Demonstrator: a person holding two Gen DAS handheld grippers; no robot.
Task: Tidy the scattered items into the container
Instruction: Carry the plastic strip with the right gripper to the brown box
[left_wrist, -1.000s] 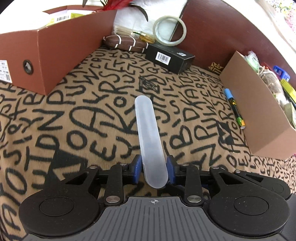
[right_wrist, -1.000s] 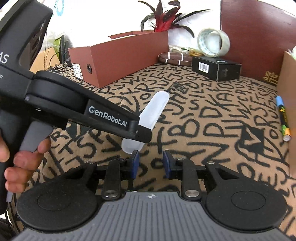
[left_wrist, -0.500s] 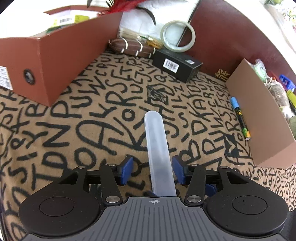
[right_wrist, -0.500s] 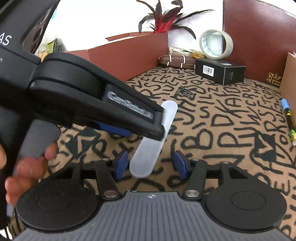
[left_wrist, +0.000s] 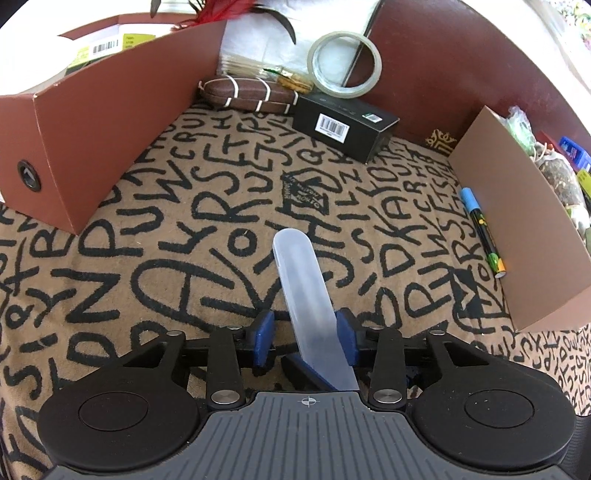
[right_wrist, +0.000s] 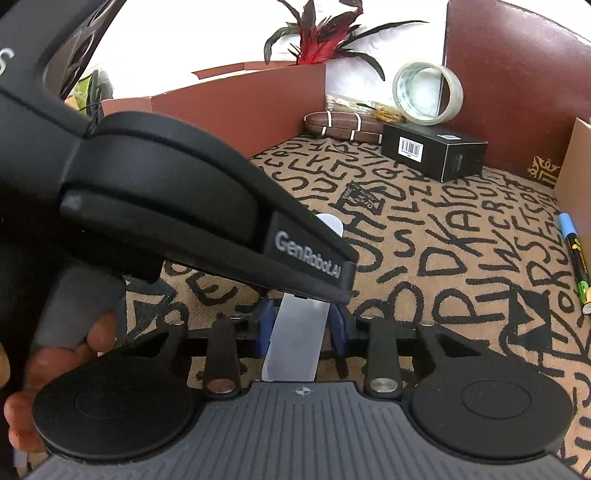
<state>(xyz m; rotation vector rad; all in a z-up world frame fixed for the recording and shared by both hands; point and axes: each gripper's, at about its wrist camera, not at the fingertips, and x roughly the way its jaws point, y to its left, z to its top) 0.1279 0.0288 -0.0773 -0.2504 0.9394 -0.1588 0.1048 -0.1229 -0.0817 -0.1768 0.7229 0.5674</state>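
The translucent plastic case (left_wrist: 303, 295) hangs above the lettered cloth (left_wrist: 184, 206), left of the cardboard box (left_wrist: 517, 236). Both tongs have just been closing: right tongs (right_wrist: 301, 328) clench its near end; left tongs (left_wrist: 306, 338) flank it, contact unclear

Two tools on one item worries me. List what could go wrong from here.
Both tools' jaws have just been closing with the frosted translucent plastic case between them. The right tool pinches only its near end, and a gap shows beside one left tool pad, so the case may slip or twist during the handover. The long case could catch the wall of the brown cardboard box or knock the blue-capped marker pen beside it.
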